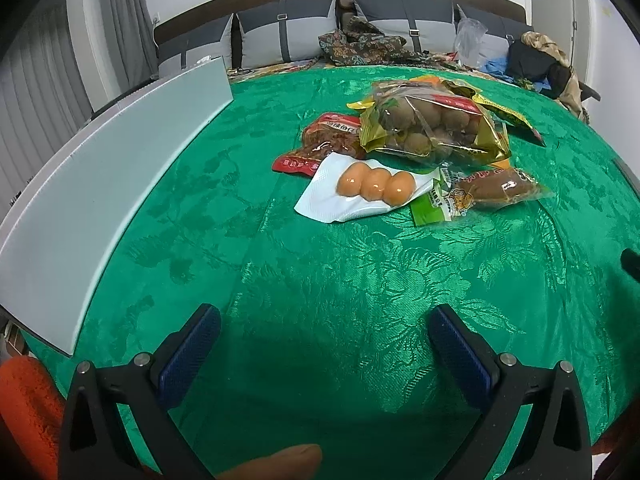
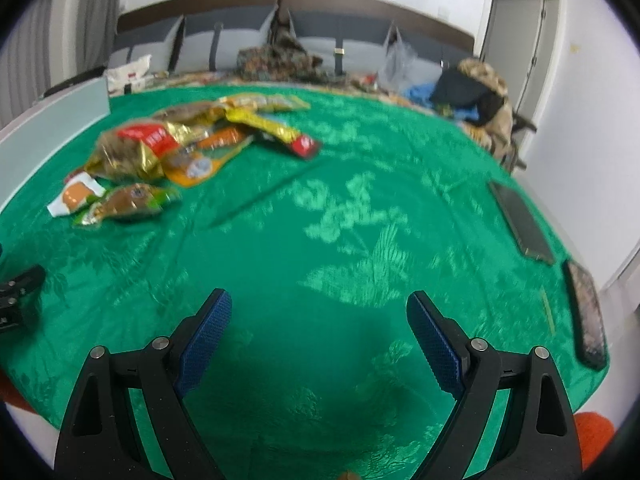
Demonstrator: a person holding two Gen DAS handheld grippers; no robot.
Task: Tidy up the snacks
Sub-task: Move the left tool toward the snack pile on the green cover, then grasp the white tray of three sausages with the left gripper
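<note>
Your left gripper hangs low over the green patterned tablecloth with its jaws spread wide and nothing between the blue pads — only bare cloth shows in the gap. Your right gripper is the same: jaws wide apart, empty, poised above an open stretch of cloth toward the table's near edge. The snacks sit in one loose pile beyond your left gripper, well apart from both sets of fingers. Nearest to you in that pile lies a white pouch with three orange balls, flat on the cloth; just to its right, overlapping its edge, is a brown snack in a green-trimmed clear wrapper. Behind the white pouch a red packet of dark strips lies partly under a gold bag of round brown pieces, which rests on top of the heap, and yellow packets stick out from beneath it at the far side. From the right wrist view the same pile sits far off to the left, blurred, with a small red packet at its right-hand end. A pale flat board runs along the table's left edge, clear of the snacks. Two dark phones lie near the right rim of the table, one behind the other. A fingertip shows at the bottom edge of the left wrist view.
</note>
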